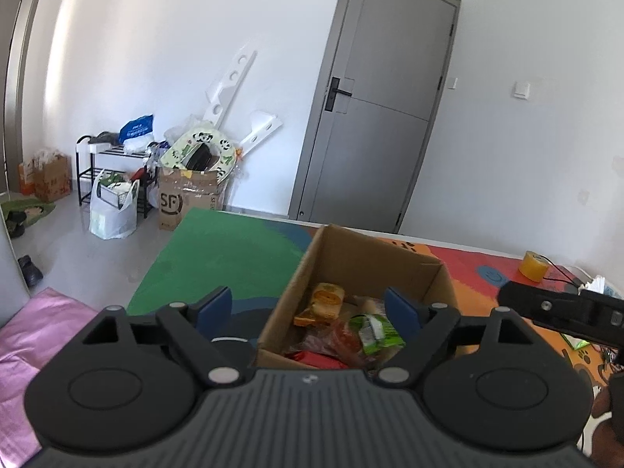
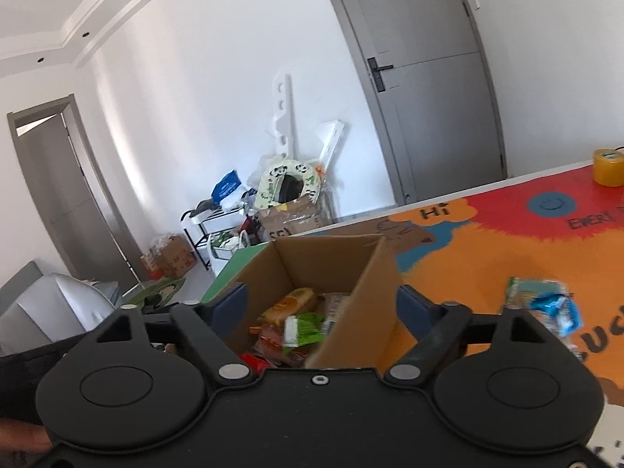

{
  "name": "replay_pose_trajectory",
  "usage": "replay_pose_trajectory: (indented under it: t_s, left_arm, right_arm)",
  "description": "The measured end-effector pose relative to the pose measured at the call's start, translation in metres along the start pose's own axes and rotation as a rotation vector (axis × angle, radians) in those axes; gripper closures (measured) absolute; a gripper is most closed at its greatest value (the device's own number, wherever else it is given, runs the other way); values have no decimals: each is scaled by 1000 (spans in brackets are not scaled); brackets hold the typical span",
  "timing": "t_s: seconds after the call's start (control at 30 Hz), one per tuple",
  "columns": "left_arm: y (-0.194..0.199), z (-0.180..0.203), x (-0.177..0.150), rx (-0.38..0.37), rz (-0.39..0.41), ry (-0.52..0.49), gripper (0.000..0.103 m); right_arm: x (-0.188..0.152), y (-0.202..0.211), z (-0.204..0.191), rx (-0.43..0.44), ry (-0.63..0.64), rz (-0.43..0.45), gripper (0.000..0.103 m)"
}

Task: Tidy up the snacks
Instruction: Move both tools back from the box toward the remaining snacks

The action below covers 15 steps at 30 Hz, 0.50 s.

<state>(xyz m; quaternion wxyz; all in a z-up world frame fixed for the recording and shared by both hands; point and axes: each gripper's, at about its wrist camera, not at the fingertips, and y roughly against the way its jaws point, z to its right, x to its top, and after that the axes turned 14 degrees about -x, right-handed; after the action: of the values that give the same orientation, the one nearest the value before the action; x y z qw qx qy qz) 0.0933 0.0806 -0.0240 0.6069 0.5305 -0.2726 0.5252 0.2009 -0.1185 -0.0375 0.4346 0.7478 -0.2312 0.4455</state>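
Note:
An open cardboard box (image 1: 362,257) stands on a colourful table mat (image 1: 218,257). It holds several snack packets: a yellow-orange one (image 1: 325,300), a green one (image 1: 376,331) and a red one (image 1: 319,358). My left gripper (image 1: 308,312) is open and empty, hovering over the box's near left corner. My right gripper (image 2: 321,304) is open and empty above the same box (image 2: 323,257), whose right wall stands between the fingers. A blue packet (image 2: 557,310) and a green packet (image 2: 526,292) lie on the mat to the right. The right gripper also shows in the left wrist view (image 1: 561,308).
A yellow tape roll (image 1: 533,265) sits at the far right of the mat, also in the right wrist view (image 2: 608,167). A white tissue pack (image 1: 598,286) lies near it. Beyond the table are a grey door (image 1: 382,109), a shoe rack and bags and cartons (image 1: 187,199) on the floor.

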Motion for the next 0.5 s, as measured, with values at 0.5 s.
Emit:
replay_pose_trajectory:
  t_s: [0.5]
  left_arm:
    - [-3,54,-11,-105,-13,-38,14]
  right_arm:
    - [-15,39,67,-134,-53,21,0]
